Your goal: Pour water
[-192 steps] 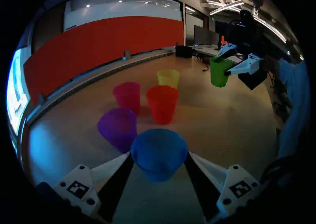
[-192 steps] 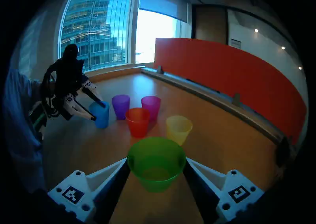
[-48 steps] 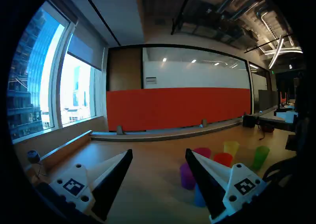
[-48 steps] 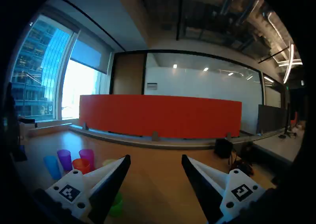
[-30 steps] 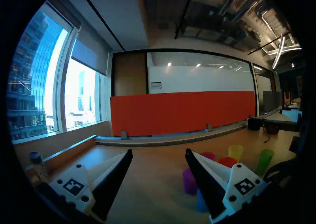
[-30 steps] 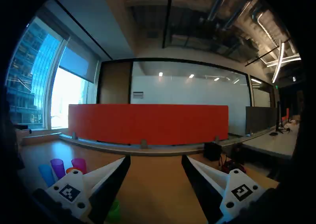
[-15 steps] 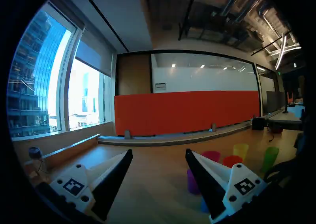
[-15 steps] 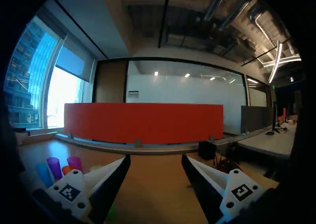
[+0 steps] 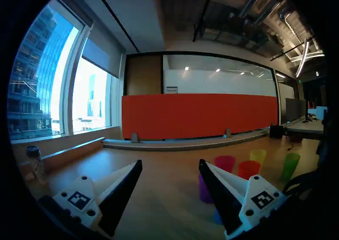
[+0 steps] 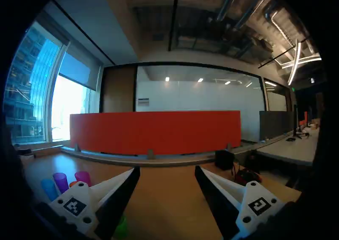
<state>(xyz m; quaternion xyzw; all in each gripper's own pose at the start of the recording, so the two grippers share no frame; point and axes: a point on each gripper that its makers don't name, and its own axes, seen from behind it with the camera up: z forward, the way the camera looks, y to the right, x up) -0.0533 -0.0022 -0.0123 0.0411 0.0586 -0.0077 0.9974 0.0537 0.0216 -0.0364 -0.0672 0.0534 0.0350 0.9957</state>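
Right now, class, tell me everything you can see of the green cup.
The green cup looks like translucent plastic. It is tapered and wider at its open rim. It stands upright on the wooden table, at the right end of the group of cups, beside the yellow cup with a gap between them. Nothing grips it. Whether it holds water cannot be told from here.

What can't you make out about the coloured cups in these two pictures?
Left gripper view: the blue cup is nearly all hidden, the purple cup half hidden, behind one of the fingers.
Right gripper view: the green cup is mostly behind a finger.
Both views: whether any cup holds water; they show side-on.
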